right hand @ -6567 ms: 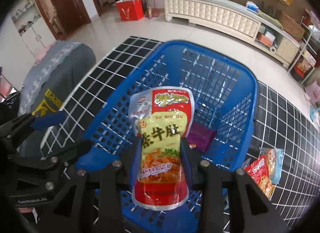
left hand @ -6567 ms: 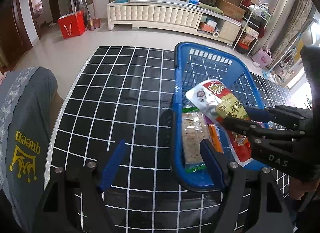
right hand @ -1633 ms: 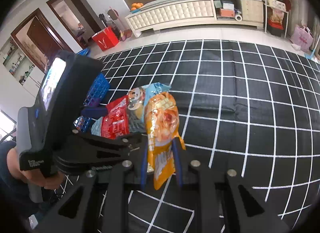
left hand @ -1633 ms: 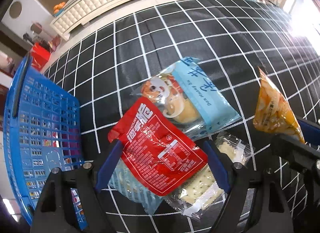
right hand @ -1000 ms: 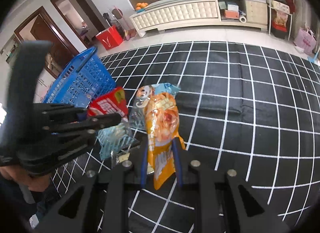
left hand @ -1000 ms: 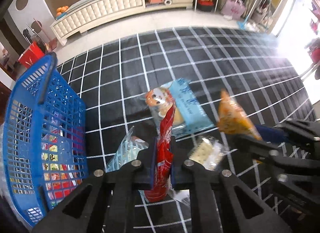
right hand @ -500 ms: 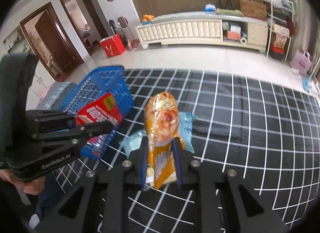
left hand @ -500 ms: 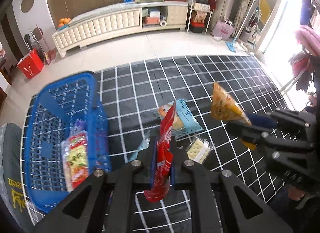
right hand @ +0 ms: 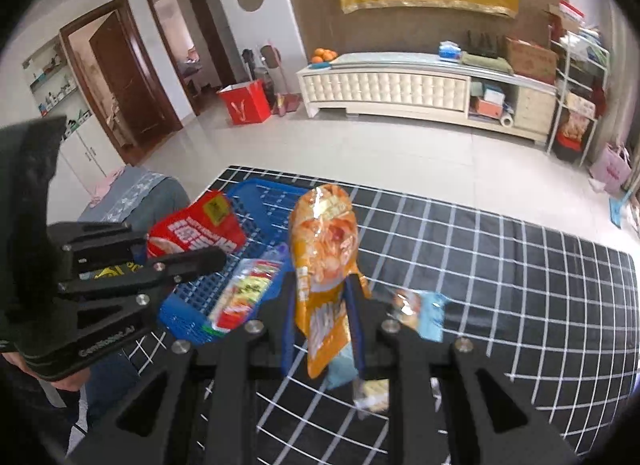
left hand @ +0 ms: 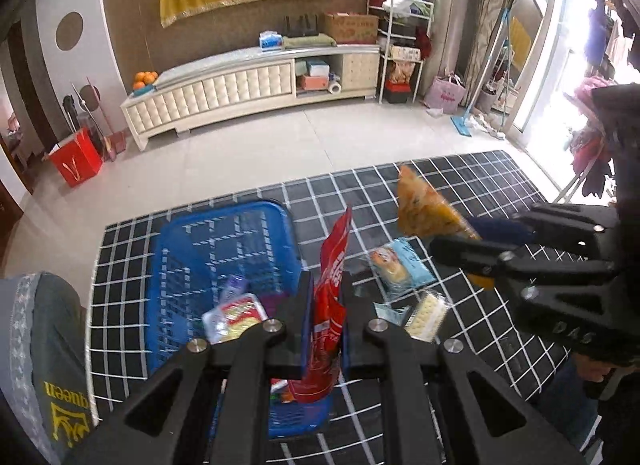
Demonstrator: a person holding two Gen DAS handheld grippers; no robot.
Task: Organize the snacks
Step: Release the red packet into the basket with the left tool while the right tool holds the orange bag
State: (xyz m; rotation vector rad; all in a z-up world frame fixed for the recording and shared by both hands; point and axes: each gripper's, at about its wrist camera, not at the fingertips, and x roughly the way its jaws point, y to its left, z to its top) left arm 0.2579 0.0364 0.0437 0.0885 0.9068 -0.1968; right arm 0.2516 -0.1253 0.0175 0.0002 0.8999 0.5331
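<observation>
Left wrist view: left gripper (left hand: 325, 319) is clamped on the red packet (left hand: 329, 297), pinched edge-on so it stands upright between the pads, probably so it drops cleanly through the basket mouth. The blue basket (left hand: 180, 253) is the landmark: it sits on the black grid mat (left hand: 500, 181), and the packet hangs over the basket's right-hand near corner. Inside the basket: a red-and-yellow pack (left hand: 236, 315) and a purple one beside it. Right of the basket, on the mat: a light-blue cake pack (left hand: 404, 267) and a clear cracker pack (left hand: 428, 315), apart from each other, not yet collected. Further right of the basket, the right gripper (left hand: 456, 235) carries the orange bag (left hand: 424, 207) in the air.

Right wrist view: the right gripper's (right hand: 322, 319) tongs are closed narrow on the orange bag's (right hand: 324, 249) lower half, top end pointing up and away. The bag hangs just right of the basket (right hand: 260, 197), above the mat. The left gripper (right hand: 180, 255) with the red packet (right hand: 196, 227) hangs over the basket's left side.

My read: both are carried together to save a trip; release over the basket comes next.
</observation>
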